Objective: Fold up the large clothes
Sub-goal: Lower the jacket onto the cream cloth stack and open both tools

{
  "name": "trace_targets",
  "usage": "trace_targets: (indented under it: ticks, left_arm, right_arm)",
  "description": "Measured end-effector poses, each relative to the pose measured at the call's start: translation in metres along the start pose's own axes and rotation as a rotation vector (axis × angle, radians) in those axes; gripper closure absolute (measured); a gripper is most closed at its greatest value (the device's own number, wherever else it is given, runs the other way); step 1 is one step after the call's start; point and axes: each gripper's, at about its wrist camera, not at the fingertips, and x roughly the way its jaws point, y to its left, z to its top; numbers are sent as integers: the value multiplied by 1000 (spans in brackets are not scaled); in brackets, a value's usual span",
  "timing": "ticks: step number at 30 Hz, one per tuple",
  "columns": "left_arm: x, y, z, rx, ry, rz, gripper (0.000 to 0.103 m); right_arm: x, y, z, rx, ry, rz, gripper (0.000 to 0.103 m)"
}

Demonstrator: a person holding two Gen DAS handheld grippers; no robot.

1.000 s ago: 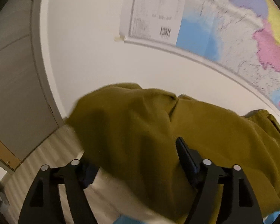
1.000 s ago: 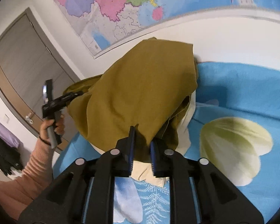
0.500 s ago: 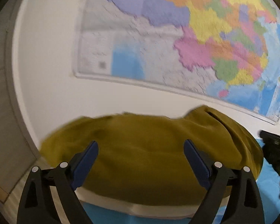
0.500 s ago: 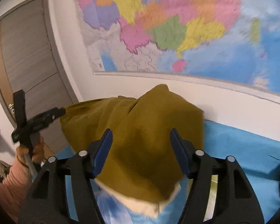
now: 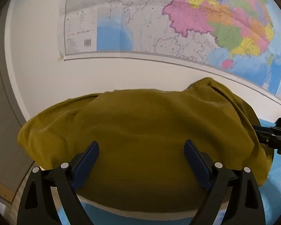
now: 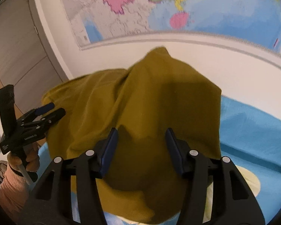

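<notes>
An olive-yellow garment point(image 5: 149, 123) lies in a rumpled heap on the blue bed sheet point(image 6: 252, 123), against the white wall. In the left wrist view my left gripper point(image 5: 141, 143) stands wide open just in front of the heap, with nothing pressed between its blue pads. The right wrist view shows my right gripper point(image 6: 142, 131) about half open, its jaws closing. The garment point(image 6: 159, 93) shows behind the gap, and the pads are not pressing on it. At that view's left edge a hand holds the left gripper point(image 6: 56, 108) beside the heap.
A large coloured map point(image 5: 178, 28) hangs on the wall above the bed. A grey door point(image 6: 15, 56) stands to the left. The sheet carries a pale flower print point(image 6: 252, 185). A pale cream layer point(image 5: 140, 212) shows under the garment's near edge. An orange sleeve point(image 6: 11, 183) is at the lower left.
The right gripper was nearly shut on the garment's edge and has opened and let go. The left gripper has opened wider. Both have drawn back, and the garment has settled into a heap.
</notes>
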Motion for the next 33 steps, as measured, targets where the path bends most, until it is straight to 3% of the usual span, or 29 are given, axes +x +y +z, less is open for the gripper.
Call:
trace_targets:
  ticks: [7, 12, 16, 21, 26, 29, 33]
  left_arm:
    - [-24, -27, -6, 57, -43, -33, 14]
    - [-24, -40, -10, 74, -40, -57, 14]
    - [-10, -44, -15, 79, 3, -57, 14]
    - [-11, -45, -17, 82, 7, -42, 13]
    - [-24, -44, -24, 59, -19, -84, 13]
    - [-25, -50, -33, 77, -18, -109, 13]
    - [-14, -57, -39, 91, 7, -81, 13]
  right_arm:
    - [-27, 20, -9, -49, -81, 46, 47]
    - [-18, 33, -19, -92, -50, 73, 47]
    - [1, 38, -31, -132, 2, 38, 46]
    - [-11, 38, -33, -120, -25, 54, 46]
    - [-37, 23, -43, -73, -83, 59, 46]
    - [-32, 17, -55, -64, -42, 51, 49]
    - [-24, 15, -67, -46, -22, 34, 48]
